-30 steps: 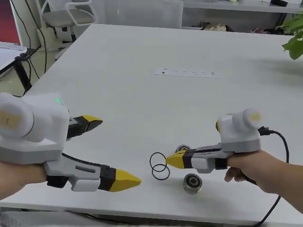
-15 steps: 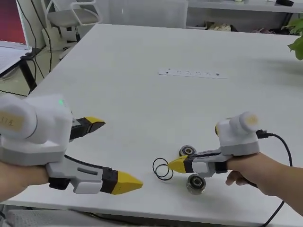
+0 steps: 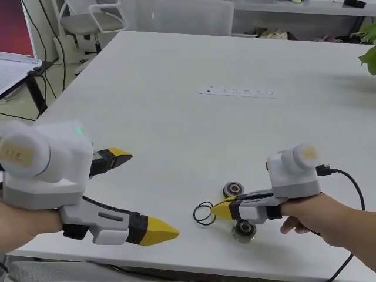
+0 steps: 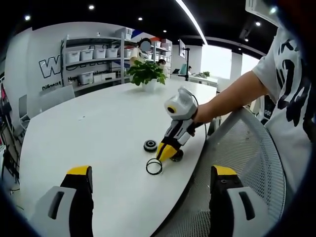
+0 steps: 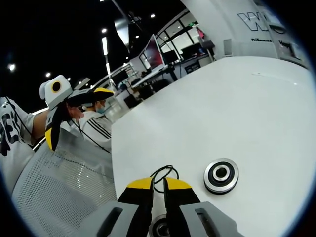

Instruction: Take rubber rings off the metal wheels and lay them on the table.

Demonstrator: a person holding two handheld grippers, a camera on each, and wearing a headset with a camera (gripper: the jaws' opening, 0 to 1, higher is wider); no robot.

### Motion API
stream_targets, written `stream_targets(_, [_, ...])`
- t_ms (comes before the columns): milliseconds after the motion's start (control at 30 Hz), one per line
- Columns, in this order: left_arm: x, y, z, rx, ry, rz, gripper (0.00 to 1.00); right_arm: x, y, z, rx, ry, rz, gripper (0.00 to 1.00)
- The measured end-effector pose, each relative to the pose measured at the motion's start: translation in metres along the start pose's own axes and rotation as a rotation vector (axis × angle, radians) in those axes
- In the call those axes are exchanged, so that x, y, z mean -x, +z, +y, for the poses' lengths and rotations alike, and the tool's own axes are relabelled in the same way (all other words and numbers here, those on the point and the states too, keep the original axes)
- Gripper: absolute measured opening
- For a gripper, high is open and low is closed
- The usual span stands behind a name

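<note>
Two rubber rings (image 3: 204, 212) are lying on the surface (image 3: 176, 106) left of the near wheel (image 3: 243, 229), seemingly freed.
Right tool (image 3: 217, 208), jaws nearly together, is sinking lower beside that wheel; left tool (image 3: 150, 192) is gaping empty.

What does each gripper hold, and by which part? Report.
Left gripper: nothing, jaws open. Right gripper: nearly shut at edge of rubber rings; grip cannot be told.
</note>
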State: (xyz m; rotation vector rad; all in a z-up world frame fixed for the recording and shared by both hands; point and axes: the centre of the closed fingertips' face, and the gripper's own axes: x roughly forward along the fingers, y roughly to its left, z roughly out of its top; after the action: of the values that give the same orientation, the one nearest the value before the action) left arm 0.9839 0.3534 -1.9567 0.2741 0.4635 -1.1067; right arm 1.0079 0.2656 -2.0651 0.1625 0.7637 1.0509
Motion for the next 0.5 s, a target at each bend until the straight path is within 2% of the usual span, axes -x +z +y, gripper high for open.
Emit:
stream_targets(233, [-0.001, 0.000, -0.002, 0.004, -0.006, -0.002, 0.98, 0.005, -0.001, -0.003, 0.012, -0.015, 0.000, 0.14])
stream_targets(500, [-0.003, 0.000, -0.004, 0.001, -0.015, 0.005, 0.98, 0.016, 0.012, 0.005, 0.017, -0.007, -0.047, 0.20])
